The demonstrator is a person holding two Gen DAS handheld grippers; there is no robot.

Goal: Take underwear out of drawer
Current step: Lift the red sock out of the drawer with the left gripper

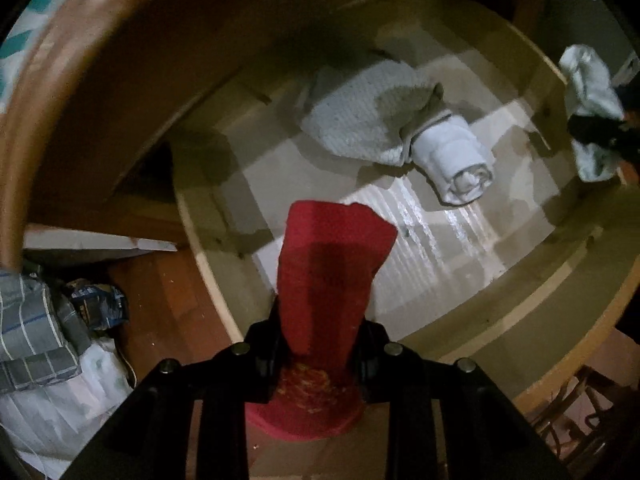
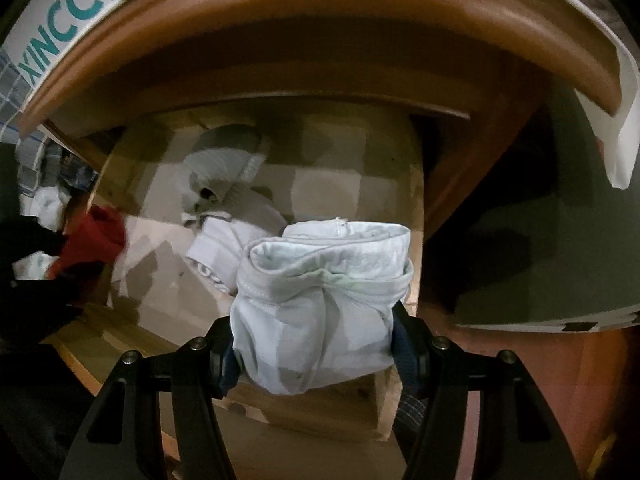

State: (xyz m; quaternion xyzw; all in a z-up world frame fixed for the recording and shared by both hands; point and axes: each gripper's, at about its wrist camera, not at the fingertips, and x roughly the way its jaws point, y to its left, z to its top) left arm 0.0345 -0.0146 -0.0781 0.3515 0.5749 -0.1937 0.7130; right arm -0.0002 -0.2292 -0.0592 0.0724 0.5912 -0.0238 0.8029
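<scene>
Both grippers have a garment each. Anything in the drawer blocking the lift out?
Nothing visible does. The left gripper holds the red underwear above the drawer floor; the right gripper holds the pale rolled underwear. The two white pieces still in the drawer lie below, apart from both.

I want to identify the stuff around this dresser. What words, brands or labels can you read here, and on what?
"XINCCI": teal letters on the white box atop the dresser.
Smaller teal lines beside it: cut off, unreadable.
Printed bag on the floor: too blurred.
Nothing readable on the underwear.
</scene>
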